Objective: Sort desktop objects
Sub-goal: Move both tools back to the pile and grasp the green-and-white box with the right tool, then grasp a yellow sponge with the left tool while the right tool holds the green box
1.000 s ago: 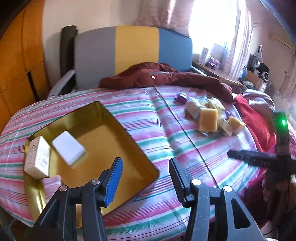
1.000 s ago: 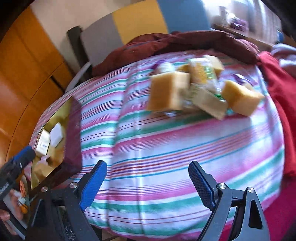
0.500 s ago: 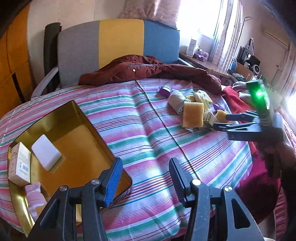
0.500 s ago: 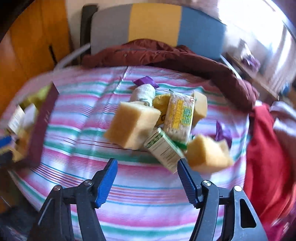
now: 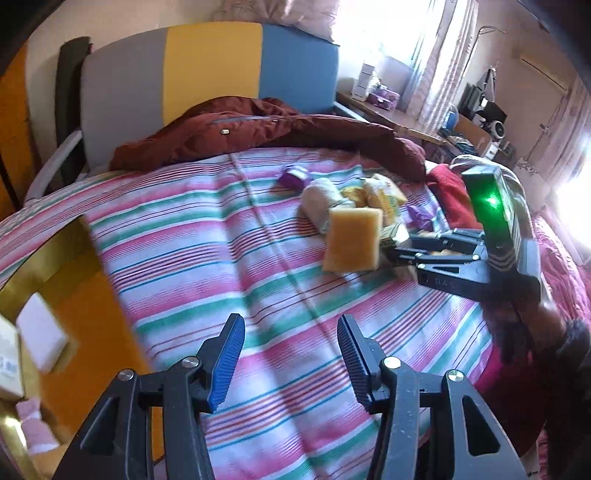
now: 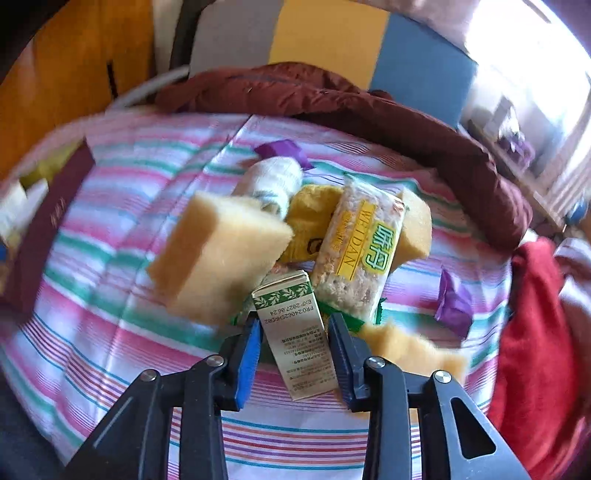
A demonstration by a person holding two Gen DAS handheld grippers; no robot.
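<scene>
On the far left we saw the gold tray [image 5: 77, 258] at the edge of the striped cloth [image 5: 207, 236]. A white block [image 5: 40, 332], part of a pale box [image 5: 7, 369] and a pink soft thing [image 5: 31, 424] lay in it. Beside the tray the cloth was bare, with lots of room to move.

Our left tongs [image 5: 290, 356] hung over that bare part. Its blue pads [image 5: 227, 363] were spread apart and nothing was between them.

Further right was the pile. We saw a big yellow sponge [image 6: 218, 258], a rolled white cloth [image 6: 269, 182], a yellow packet [image 6: 310, 221], a snack bar [image 6: 360, 258] in a clear wrapper, and a second sponge [image 6: 415, 225] behind it. Two purple wrappers [image 6: 282, 151] lay at the edges of the pile. Another bit of sponge [image 6: 410, 350] lay just beside the right pad.

Our right tongs [image 6: 293, 354] were in the pile, right at its near edge. They had just pressed in and were pinching the small green and white box [image 6: 295, 332], one pad on each side. The box leaned against the big sponge.

On the far right a red cloth [image 6: 532, 332] lay at the edge. A dark red jacket [image 5: 258, 129] lay along the back. Behind it stood a grey, yellow and blue board [image 5: 210, 70], and a bright window [image 5: 388, 29] shone at the back right.
</scene>
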